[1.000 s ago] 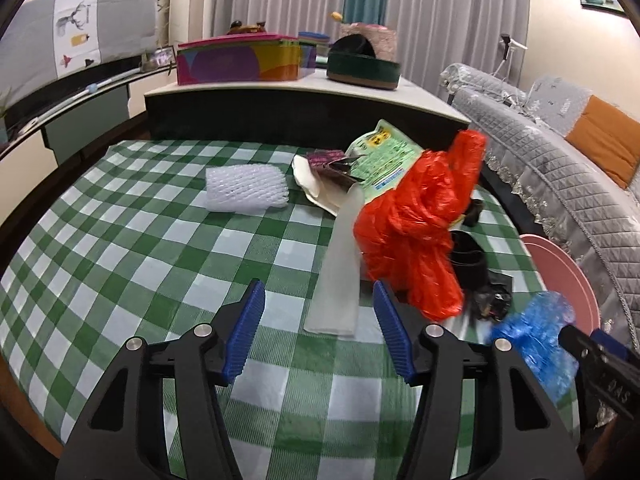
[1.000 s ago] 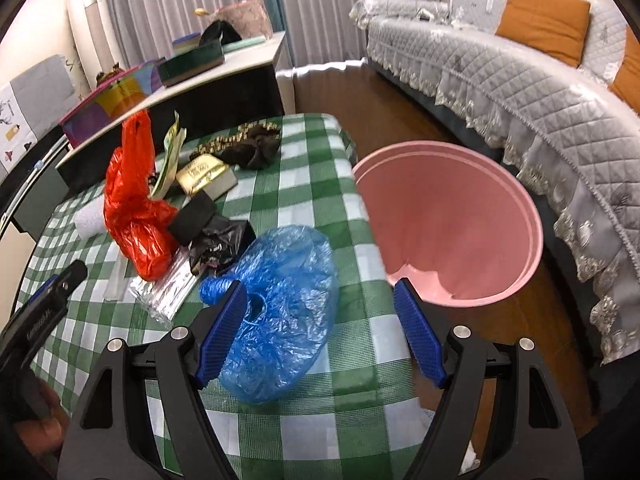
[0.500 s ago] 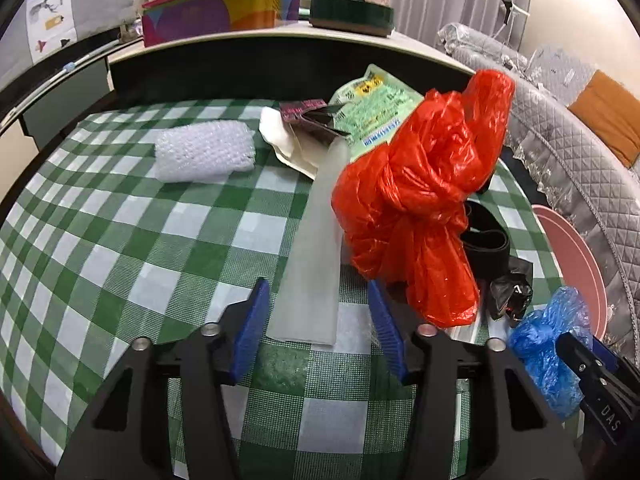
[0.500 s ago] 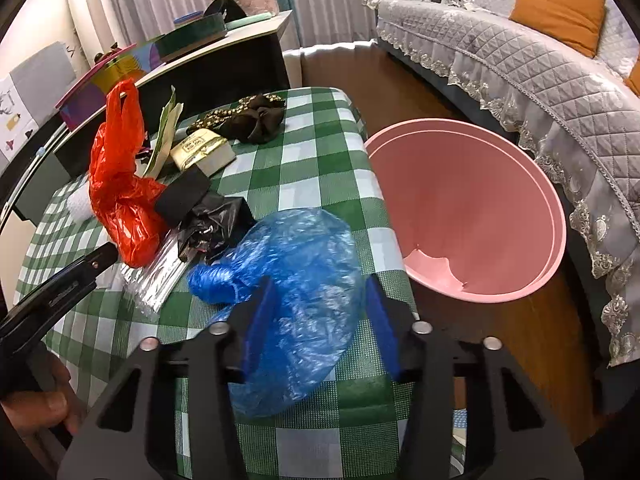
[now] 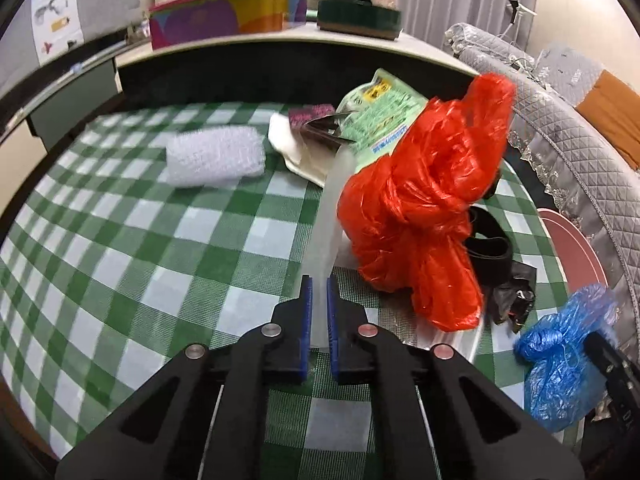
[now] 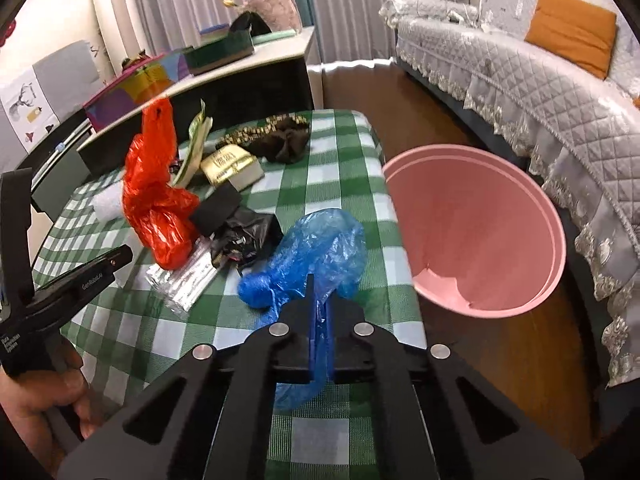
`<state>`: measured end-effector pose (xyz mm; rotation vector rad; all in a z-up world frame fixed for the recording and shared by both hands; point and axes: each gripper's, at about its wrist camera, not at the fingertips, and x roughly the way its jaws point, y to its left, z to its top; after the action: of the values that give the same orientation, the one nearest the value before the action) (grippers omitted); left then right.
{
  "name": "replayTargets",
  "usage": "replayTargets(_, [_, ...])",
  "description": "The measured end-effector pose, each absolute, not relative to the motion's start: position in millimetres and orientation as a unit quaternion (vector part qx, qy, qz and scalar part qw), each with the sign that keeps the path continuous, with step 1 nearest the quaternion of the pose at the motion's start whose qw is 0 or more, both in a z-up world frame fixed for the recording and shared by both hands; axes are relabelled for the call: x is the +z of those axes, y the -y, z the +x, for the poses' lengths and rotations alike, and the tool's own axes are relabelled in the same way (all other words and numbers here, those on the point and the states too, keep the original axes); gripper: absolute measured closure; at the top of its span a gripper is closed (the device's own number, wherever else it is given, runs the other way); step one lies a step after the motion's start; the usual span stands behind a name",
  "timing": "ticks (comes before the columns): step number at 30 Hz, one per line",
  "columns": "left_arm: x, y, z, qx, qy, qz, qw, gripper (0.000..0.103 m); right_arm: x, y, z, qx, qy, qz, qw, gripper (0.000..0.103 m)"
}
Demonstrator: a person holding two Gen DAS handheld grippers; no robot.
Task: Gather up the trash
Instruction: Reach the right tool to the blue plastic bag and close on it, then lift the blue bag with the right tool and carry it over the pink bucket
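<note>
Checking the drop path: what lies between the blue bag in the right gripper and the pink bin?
In the right wrist view, only bare checked tablecloth up to the table edge separates the blue bag from the pink bin.

Both views are evenly and fairly brightly lit by soft indoor light with a warm cast; its source is outside the frames. Shadows are faint and diffuse, darkest under the red bag [image 5: 416, 216]. Small highlights glint on its wrinkles and on the blue bag [image 6: 320, 248]. Fisheye distortion bends the checked cloth [image 5: 120, 240] and the sofa [image 6: 540, 92] into curves, and black vignette fills the corners. The left wrist view is smeared by motion blur, worst on the white foam net [image 5: 216, 156]; the right view is sharper.
</note>
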<state>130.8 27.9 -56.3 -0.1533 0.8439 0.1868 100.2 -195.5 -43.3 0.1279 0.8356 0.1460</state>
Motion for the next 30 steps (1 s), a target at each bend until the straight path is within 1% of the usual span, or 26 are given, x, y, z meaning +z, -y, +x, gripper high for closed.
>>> replayTargets(5, [-52, -30, 120, 0.090, -0.405, -0.081, 0.906, 0.097, -31, 198, 89, 0.068, -0.386, 0.054, 0.918, 0.101])
replayTargets(17, [-19, -35, 89, 0.086, -0.359, -0.083, 0.925, 0.097, -6, 205, 65, 0.061, -0.344, 0.052, 0.935, 0.101])
replayTargets(30, [2, -37, 62, 0.084, -0.328, -0.077, 0.938, 0.097, 18, 206, 50, 0.065, -0.308, 0.049, 0.948, 0.102])
